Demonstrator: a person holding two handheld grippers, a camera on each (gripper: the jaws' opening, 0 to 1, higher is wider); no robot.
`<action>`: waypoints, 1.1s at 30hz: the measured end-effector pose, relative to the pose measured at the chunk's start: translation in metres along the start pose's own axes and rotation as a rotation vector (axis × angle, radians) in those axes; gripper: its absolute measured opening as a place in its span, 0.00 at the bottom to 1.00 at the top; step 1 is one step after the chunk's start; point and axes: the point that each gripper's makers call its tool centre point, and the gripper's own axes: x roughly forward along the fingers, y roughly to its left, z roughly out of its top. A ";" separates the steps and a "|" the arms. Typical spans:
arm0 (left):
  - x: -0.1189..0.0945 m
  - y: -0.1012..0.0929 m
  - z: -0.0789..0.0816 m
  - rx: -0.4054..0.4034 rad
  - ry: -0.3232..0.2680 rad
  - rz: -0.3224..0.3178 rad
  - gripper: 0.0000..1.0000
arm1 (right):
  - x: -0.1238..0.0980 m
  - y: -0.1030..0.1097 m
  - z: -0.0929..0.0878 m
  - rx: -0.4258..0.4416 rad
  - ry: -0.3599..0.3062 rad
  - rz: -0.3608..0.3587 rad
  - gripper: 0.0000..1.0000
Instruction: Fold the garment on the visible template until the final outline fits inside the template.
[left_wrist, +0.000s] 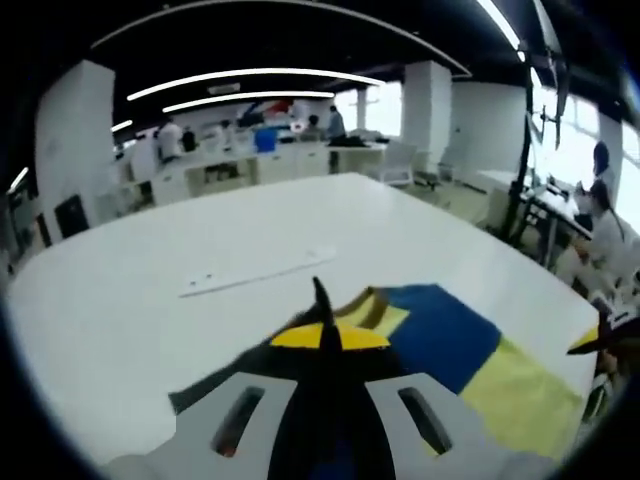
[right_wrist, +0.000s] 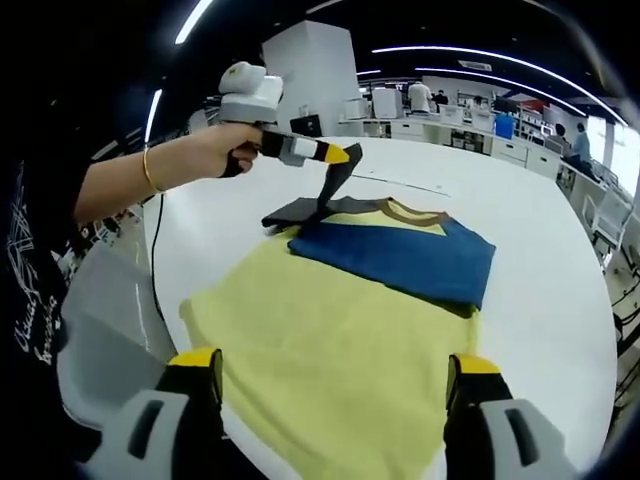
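We see a large white table (right_wrist: 560, 300) in a bright open room, with benches, white pillars and ceiling light strips far behind, and people (left_wrist: 600, 215) seated at the right edge of the left gripper view.

In the right gripper view, nearest us at the bottom of the frame, the right gripper (right_wrist: 335, 390) has its jaws spread wide apart with nothing between them, each tipped in yellow. Just beyond them the shirt (right_wrist: 340, 330) lies flat on the table in the middle of the frame: a broad yellow body, a blue part (right_wrist: 400, 258) laid over its far end, a brown collar (right_wrist: 405, 210) above that and a dark sleeve (right_wrist: 300, 210) at the upper left. Farther off, a hand (right_wrist: 215, 150) reaching in from the left holds the left gripper (right_wrist: 340, 160), whose yellow-tipped jaws are closed on a pinch of the dark sleeve, lifting it into a peak off the table.

In the left gripper view, its jaws meet at the bottom centre around the same dark cloth, with the blue and yellow shirt to the lower right. Beyond, on the bare table, a thin white strip (left_wrist: 255, 272) lies well apart from the shirt.
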 end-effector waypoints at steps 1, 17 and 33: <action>0.001 -0.003 0.001 -0.004 -0.006 -0.009 0.00 | 0.000 -0.001 -0.001 0.005 0.000 -0.002 0.93; 0.013 -0.037 0.009 -0.023 -0.043 -0.093 0.00 | 0.000 -0.005 -0.009 0.022 0.017 -0.017 0.94; 0.026 -0.077 0.010 -0.035 -0.035 -0.192 0.00 | 0.001 -0.005 -0.015 0.031 0.029 -0.023 0.94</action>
